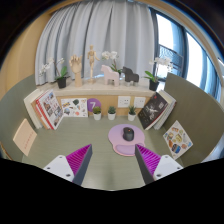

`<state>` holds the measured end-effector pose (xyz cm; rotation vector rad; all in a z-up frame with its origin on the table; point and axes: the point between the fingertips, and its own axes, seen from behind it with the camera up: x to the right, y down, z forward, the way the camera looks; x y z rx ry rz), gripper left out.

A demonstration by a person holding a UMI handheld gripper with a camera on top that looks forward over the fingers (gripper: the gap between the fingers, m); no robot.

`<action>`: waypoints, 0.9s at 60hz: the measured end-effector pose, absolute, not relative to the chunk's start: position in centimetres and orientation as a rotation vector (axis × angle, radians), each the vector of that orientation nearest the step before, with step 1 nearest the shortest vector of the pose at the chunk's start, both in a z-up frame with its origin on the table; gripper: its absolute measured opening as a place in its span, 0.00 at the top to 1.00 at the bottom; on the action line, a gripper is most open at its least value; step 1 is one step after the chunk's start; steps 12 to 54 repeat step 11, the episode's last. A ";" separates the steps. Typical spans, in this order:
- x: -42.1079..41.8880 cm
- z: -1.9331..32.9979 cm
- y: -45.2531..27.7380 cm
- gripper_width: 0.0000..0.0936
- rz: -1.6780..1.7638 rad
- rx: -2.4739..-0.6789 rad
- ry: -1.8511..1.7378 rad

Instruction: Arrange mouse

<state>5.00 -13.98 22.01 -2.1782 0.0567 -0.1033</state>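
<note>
A dark mouse point(128, 134) sits on a round pink mouse pad point(126, 142) on the greenish table point(100, 150), beyond my fingers and a little right of centre. My gripper point(112, 162) is open and empty; its two magenta-padded fingers point(76, 160) stand wide apart, short of the pad, and nothing is between them.
Books lean at the left point(45, 107) and right point(155, 110); a magazine point(177, 138) lies at the right. Small potted plants point(97, 113) and cards line the back wall. A shelf above holds plants point(62, 76) and figurines point(108, 74). Curtains and a window stand behind.
</note>
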 end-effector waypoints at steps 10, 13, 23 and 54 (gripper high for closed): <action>3.9 22.4 -15.8 0.08 -0.090 -2.165 0.081; 3.8 22.3 -15.8 0.08 -0.089 -2.164 0.084; 3.8 22.3 -15.8 0.08 -0.089 -2.164 0.084; 3.8 22.3 -15.8 0.08 -0.089 -2.164 0.084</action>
